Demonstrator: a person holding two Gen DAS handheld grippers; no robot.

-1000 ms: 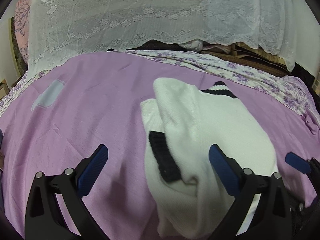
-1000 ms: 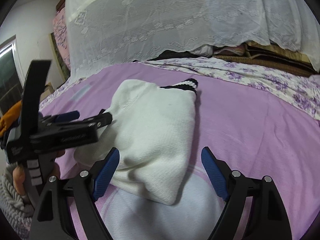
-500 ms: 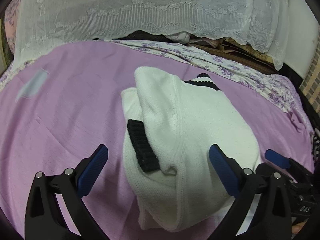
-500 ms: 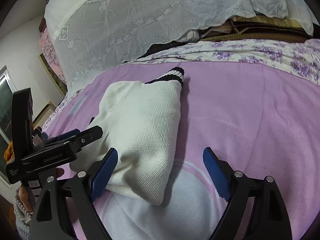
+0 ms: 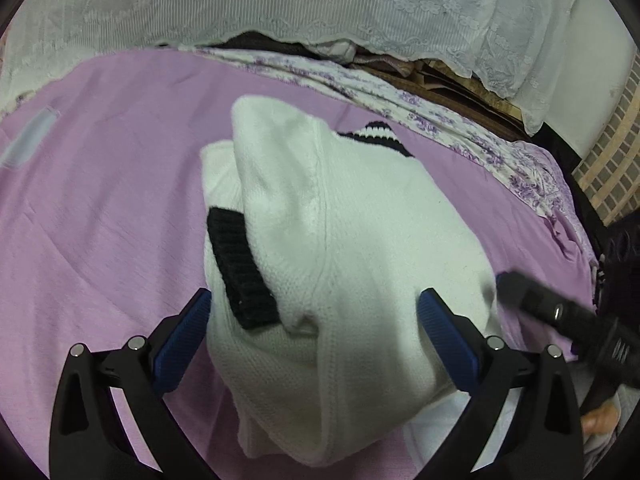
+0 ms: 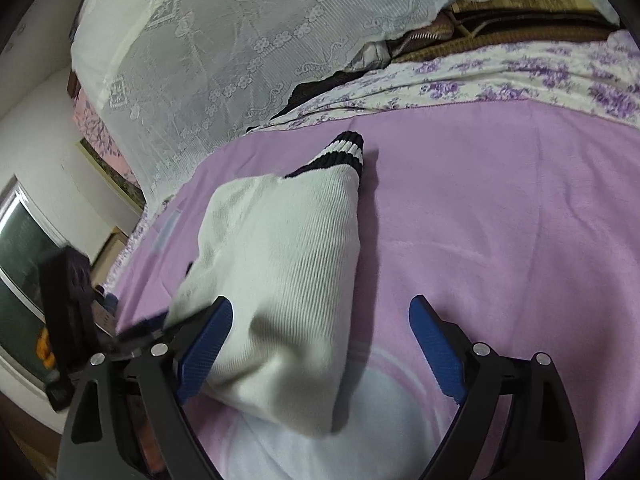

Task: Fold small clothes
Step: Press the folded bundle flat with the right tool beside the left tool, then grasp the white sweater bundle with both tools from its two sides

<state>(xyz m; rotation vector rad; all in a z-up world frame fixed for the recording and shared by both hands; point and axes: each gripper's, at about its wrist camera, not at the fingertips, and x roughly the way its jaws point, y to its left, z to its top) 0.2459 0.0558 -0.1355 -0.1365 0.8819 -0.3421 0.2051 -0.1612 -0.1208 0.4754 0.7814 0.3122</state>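
A folded white knit sweater [image 5: 340, 240] lies on the purple blanket [image 5: 100, 200]. A black cuff [image 5: 240, 268] rests on its left side, and a black-and-white striped band [image 5: 376, 136] shows at its far end. My left gripper [image 5: 316, 336] hovers wide open over the near end, with neither pad pressing the knit. In the right wrist view the sweater [image 6: 288, 272] runs away to the striped band [image 6: 340, 152]. The jaws of my right gripper [image 6: 320, 346] are opening; the sweater's near corner lies between them, ungripped. Each gripper shows in the other view: the right gripper [image 5: 560, 312] and the left gripper [image 6: 72, 300].
A white lace cover [image 5: 320, 0] drapes a pile at the back, with a purple floral sheet [image 5: 440, 120] below it. A pale round print [image 6: 380, 420] marks the blanket under the sweater's near end. A window [image 6: 20, 260] is at the left, a tiled wall [image 5: 612, 152] at the right.
The left view has tipped down and closed in on the sweater's near end. The right gripper has rolled and moved in beside the sweater's near right corner. The sweater has stayed put.
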